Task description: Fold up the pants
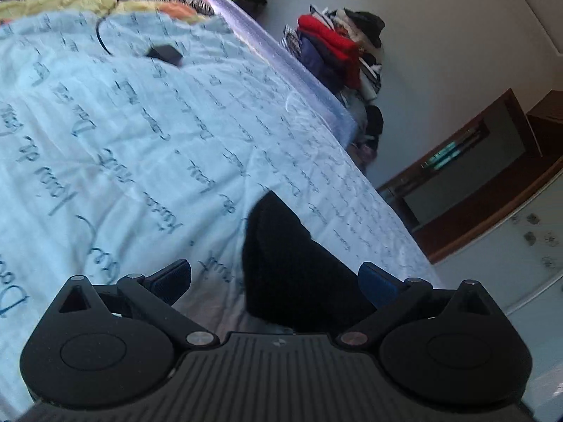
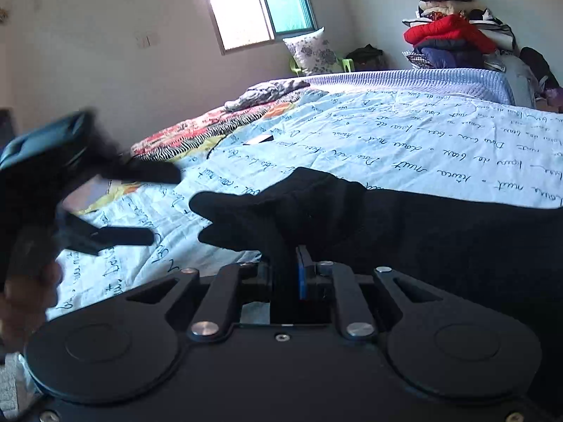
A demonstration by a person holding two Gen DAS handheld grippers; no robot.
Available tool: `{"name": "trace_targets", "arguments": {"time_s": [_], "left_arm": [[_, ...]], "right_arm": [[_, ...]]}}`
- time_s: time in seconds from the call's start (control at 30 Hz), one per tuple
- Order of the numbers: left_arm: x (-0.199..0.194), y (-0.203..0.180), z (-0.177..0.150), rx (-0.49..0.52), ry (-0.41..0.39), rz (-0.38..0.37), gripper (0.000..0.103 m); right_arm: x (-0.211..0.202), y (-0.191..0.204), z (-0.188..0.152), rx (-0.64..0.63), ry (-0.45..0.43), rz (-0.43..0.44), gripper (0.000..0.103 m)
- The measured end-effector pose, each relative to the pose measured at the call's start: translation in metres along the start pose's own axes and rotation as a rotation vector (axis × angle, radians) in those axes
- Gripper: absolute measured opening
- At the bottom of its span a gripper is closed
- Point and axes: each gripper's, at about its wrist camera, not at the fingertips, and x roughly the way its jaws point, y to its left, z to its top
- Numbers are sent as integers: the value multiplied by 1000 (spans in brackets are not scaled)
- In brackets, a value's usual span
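Note:
The black pants (image 2: 422, 232) lie on a light blue bedsheet with script print (image 2: 404, 147). My right gripper (image 2: 297, 263) is shut on a bunched edge of the pants and holds it just above the bed. In the left wrist view my left gripper (image 1: 276, 281) is open, its jaws wide apart, with a corner of the black pants (image 1: 292, 263) lying between them, nearer the right blue pad (image 1: 376, 283). The left gripper also shows in the right wrist view (image 2: 140, 207), blurred, open, left of the pants.
A small black device with a cable (image 1: 165, 52) lies on the sheet farther up the bed. A striped and floral blanket (image 2: 197, 133) covers the bed's head. A pile of clothes (image 2: 454, 38) stands beyond the bed. A wooden cabinet (image 1: 492, 176) is beside the bed edge.

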Motion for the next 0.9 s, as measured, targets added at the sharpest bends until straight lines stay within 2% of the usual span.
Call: {"name": "trace_targets", "arguments": {"time_s": [0.1,0.23,0.3,0.37,0.43,0.5,0.53,0.57,0.6,0.63,0.7,0.8,0.9], "left_arm": [[25,-3,4,-49,80,-47,102],[55,-8,2,-92,166,-72,102],[70,-9,2,-105,193,-75,102],[86,-8,5,-110,211,-45,101],[99,-8,9,-99,216,7,93],[106,-13,11,-24,215,82,65],[109,-17,11,27,215,106,59],[111,-22,10,79,213,141,46],[112,-26,9,130,207,180,44],[111,-30,7,167,198,198,42],[104,-39,3,225,164,217,27],[92,-62,-4,321,118,248,19],[80,-86,-7,399,86,252,18]], "right_arm": [[-6,-5,-3,22,-54,11,12],[-13,-19,-1,67,-83,36,12],[-13,-25,1,88,-90,54,12],[-12,-28,1,101,-87,72,12],[-10,-30,0,107,-80,85,12],[-9,-30,-1,104,-73,85,12],[-8,-30,-1,99,-60,85,13],[-3,-29,-1,92,-29,86,23],[5,-28,-3,88,19,74,36],[11,-28,-4,84,50,59,57],[7,-27,-2,76,17,74,58],[-5,-35,1,124,-52,103,64],[-15,-30,7,91,-62,41,64]]}}
